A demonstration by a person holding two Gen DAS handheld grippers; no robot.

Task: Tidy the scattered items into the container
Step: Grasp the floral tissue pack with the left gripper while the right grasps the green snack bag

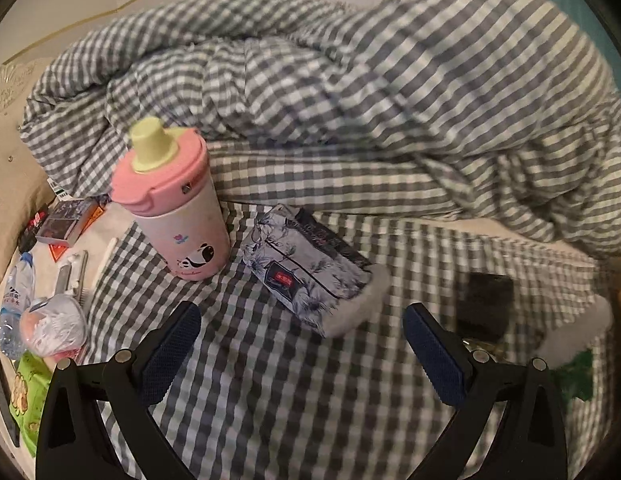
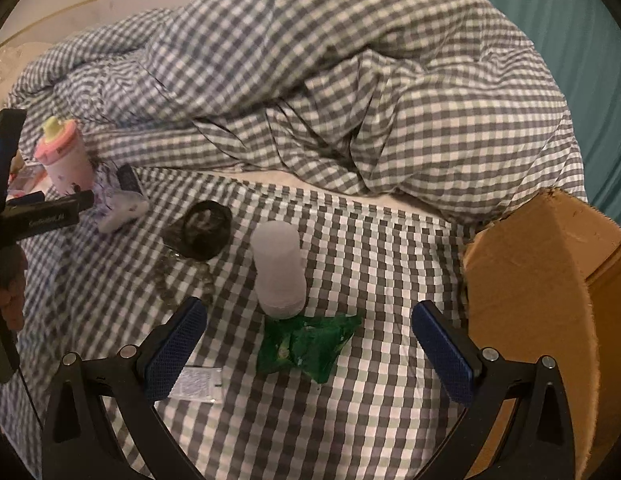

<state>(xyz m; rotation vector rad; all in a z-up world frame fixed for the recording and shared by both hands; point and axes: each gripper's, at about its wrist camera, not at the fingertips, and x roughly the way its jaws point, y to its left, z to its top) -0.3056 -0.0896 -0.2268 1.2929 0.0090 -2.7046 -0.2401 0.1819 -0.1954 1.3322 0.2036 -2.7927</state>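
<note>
Gingham bedspread, crumpled green packet, brown cardboard box, both grippers spread apart, empty.

Stood upright on the gingham sheet: a pink cup with pale yellow spout and panda print. Lay just beside it, tilted: a floral tissue pack. Farther right, flat: a dark pouch, a frosted white jar on its side, a crumpled green wrapper touching the jar's end. Sat at the right edge: an open cardboard box.
</note>
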